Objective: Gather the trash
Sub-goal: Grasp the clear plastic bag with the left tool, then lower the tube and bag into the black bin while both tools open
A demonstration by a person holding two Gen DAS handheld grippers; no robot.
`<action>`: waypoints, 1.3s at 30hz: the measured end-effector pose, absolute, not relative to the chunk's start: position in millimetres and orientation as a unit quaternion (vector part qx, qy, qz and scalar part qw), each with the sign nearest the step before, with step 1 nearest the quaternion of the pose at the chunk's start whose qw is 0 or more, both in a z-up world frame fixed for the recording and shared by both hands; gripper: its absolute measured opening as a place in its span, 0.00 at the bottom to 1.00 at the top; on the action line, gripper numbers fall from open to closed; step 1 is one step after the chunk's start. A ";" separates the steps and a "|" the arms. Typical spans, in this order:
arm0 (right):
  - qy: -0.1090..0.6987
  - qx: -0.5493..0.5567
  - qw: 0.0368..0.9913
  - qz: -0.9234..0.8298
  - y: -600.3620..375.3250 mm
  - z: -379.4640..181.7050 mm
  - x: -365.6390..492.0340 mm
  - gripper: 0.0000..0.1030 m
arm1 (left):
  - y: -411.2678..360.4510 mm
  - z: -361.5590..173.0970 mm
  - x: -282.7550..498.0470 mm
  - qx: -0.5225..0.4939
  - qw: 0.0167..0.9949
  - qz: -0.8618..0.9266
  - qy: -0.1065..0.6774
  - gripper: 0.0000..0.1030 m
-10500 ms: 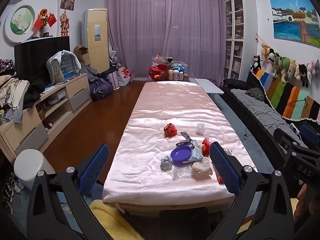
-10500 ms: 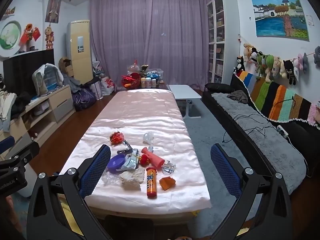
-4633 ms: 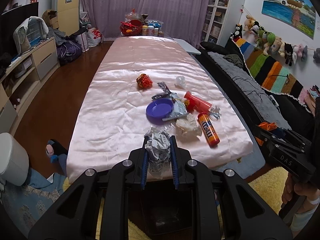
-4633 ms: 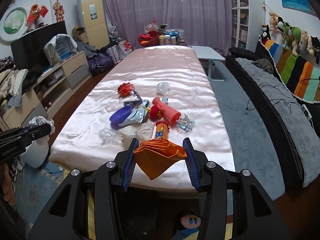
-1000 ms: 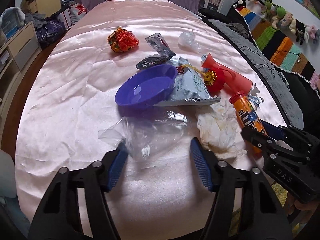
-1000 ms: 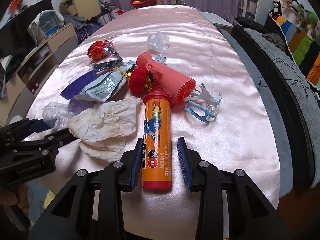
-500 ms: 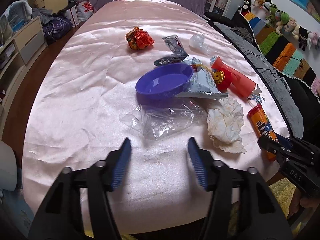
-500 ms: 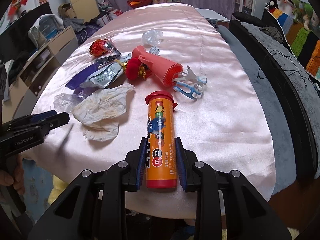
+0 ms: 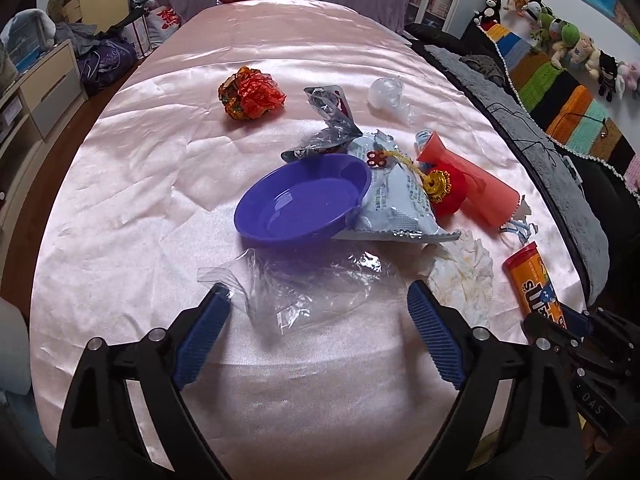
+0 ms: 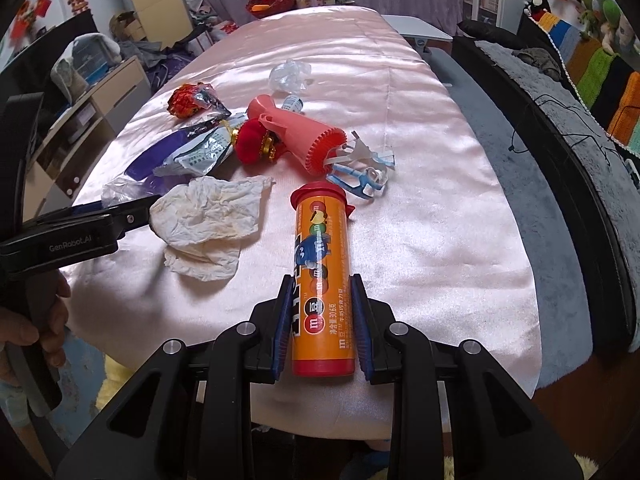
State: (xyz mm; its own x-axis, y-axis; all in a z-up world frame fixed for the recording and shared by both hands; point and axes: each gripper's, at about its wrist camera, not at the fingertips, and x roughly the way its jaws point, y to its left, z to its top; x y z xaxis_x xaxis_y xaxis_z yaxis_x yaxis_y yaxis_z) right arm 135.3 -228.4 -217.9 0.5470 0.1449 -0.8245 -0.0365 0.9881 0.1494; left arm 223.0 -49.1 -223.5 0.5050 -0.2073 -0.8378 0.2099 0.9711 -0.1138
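Collection is partly done: right gripper (image 10: 320,312) clamps the M&M's tube (image 10: 322,276), left gripper (image 9: 316,312), jaws just opened wide, straddles the clear plastic bag (image 9: 304,284); remaining litter lies ahead.

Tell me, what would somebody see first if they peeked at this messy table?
Probably the orange candy tube with its red cap, lying at the near edge of the pink tablecloth and squeezed in the right claw. Next the purple bowl in the middle of the litter, leaning on a silvery snack bag. Just in front of the bowl lies a clear plastic bag, between the wide-open fingers of the left claw.
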 end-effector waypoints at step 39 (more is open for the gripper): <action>0.434 0.047 0.896 0.082 -206.8 -177.0 71.4 0.28 | -0.7 -197.3 105.6 -0.005 0.878 -0.084 0.472 0.66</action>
State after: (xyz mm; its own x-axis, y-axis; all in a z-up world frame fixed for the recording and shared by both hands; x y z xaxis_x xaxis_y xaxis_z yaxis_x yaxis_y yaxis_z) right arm 71.4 -206.8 -177.0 0.6104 0.1871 -0.7697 -0.1062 0.9823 0.1545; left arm 105.6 -0.7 -197.3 0.5405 -0.1521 -0.8275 0.1425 0.9859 -0.0881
